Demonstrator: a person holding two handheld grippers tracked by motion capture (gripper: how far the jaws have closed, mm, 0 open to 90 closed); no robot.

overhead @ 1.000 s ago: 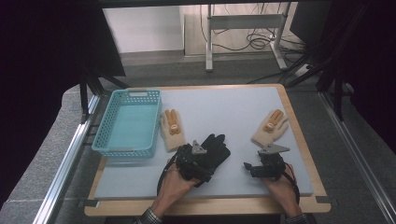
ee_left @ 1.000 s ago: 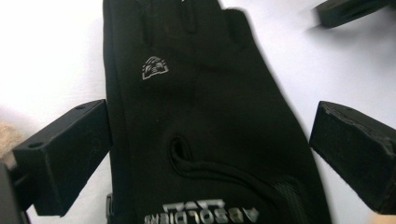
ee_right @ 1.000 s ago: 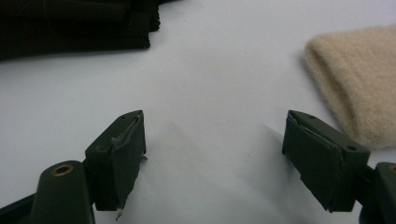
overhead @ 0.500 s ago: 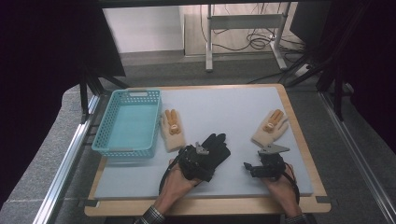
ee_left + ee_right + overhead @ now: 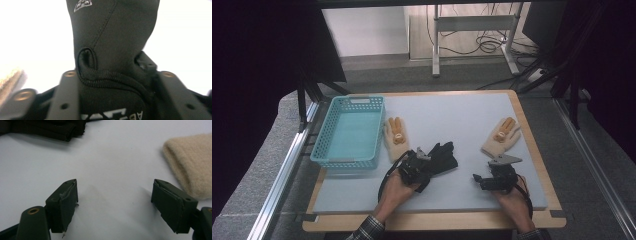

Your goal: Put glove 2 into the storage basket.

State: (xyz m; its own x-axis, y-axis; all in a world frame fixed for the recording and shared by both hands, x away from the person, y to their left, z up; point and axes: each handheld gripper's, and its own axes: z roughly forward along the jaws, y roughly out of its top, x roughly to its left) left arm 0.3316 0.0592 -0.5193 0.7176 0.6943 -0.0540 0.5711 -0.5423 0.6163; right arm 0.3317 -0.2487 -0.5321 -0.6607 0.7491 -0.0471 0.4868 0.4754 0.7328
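Observation:
A black glove (image 5: 444, 156) lies near the middle of the pale blue mat. My left gripper (image 5: 424, 165) is at its cuff. In the left gripper view the jaws have just been closing, and they now pinch the bunched black glove (image 5: 112, 37) from both sides. My right gripper (image 5: 479, 181) rests low over the mat at the front right. Its jaws (image 5: 115, 202) stand wide open with bare mat between them. A beige glove (image 5: 192, 162) lies just ahead to its right, and the black glove (image 5: 50, 128) is farther off to its left.
A turquoise basket (image 5: 343, 161) stands at the left of the mat (image 5: 452, 115). One beige glove with an orange pattern (image 5: 395, 135) lies beside the basket, and another (image 5: 501, 137) lies at the right. The wooden table edge frames the mat.
The left hand has shifted very slightly at the black glove's cuff. The right hand, the beige gloves and the basket are where they were.

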